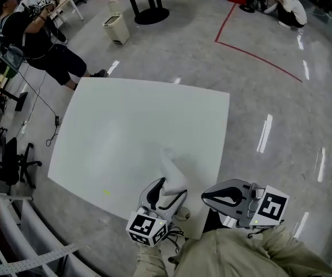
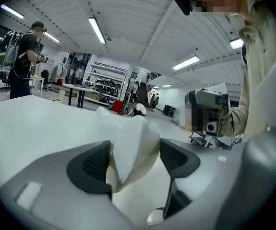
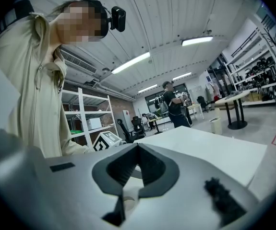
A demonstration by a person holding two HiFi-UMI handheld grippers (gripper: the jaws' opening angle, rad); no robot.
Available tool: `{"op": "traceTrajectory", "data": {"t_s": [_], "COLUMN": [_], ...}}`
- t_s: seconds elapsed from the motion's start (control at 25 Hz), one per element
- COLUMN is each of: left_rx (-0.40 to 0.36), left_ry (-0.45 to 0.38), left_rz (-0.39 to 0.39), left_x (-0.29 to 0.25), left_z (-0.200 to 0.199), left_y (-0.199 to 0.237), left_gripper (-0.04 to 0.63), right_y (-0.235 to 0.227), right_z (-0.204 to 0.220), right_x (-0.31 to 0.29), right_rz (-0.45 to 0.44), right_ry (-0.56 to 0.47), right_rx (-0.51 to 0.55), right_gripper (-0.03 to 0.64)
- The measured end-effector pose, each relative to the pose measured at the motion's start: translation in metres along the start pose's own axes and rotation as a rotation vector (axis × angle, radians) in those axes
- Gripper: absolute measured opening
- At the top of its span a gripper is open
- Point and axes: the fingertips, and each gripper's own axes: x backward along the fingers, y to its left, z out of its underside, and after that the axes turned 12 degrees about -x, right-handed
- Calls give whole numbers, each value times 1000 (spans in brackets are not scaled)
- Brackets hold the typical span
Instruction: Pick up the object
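A white, folded-looking object (image 1: 171, 167) lies at the near edge of the white table (image 1: 125, 131). My left gripper (image 1: 167, 191) is shut on its near end. In the left gripper view the object (image 2: 128, 140) fills the gap between the two dark pads (image 2: 95, 166), and its far end points out over the tabletop. My right gripper (image 1: 207, 198) hovers just right of it at the table's near right corner, apart from the object. In the right gripper view that gripper (image 3: 138, 150) has its jaws pressed together with nothing between them.
The table's near edge (image 1: 114, 208) runs right in front of me. On the floor beyond stand a person (image 1: 38, 42) at the upper left, a waste bin (image 1: 115, 27), a round table's base (image 1: 150, 15) and an office chair (image 1: 12, 160). A red floor line (image 1: 258, 57) runs at the upper right.
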Motion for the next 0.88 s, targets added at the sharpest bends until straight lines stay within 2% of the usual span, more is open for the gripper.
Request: {"op": "traceTrajectory", "data": {"t_s": [0.12, 0.24, 0.48, 0.56, 0.64, 0.72, 0.8, 0.88], "left_rx": [-8, -48, -101, -106, -79, -31, -6, -18], "left_ry": [-73, -131, -240, -241, -191, -143, -159, -188], "left_rz": [-29, -65, -189, -209, -234, -268, -279, -272], "left_x": [15, 33, 75, 78, 72, 69, 74, 84], "left_z": [-28, -56, -108, -107, -81, -54, -51, -57], "left_y": [-4, -7, -12, -11, -1, 7, 2, -9], "left_gripper": [333, 333, 313, 290, 253, 238, 232, 230], "right_y": [4, 8, 18, 16, 7, 0, 7, 19], "right_z": [-6, -16, -36, -39, -37, -33, -35, -36], "right_x": [4, 6, 7, 2, -11, -22, -21, -16], "right_rz": [-12, -32, -109, -150, -186, -172, -167, -168], "right_ry": [-9, -24, -42, -65, -114, -148, -163, -158], "right_rx": [21, 51, 102, 81, -11, -94, -96, -54], "right_gripper": [3, 3, 3, 3, 2, 3, 3, 3]}}
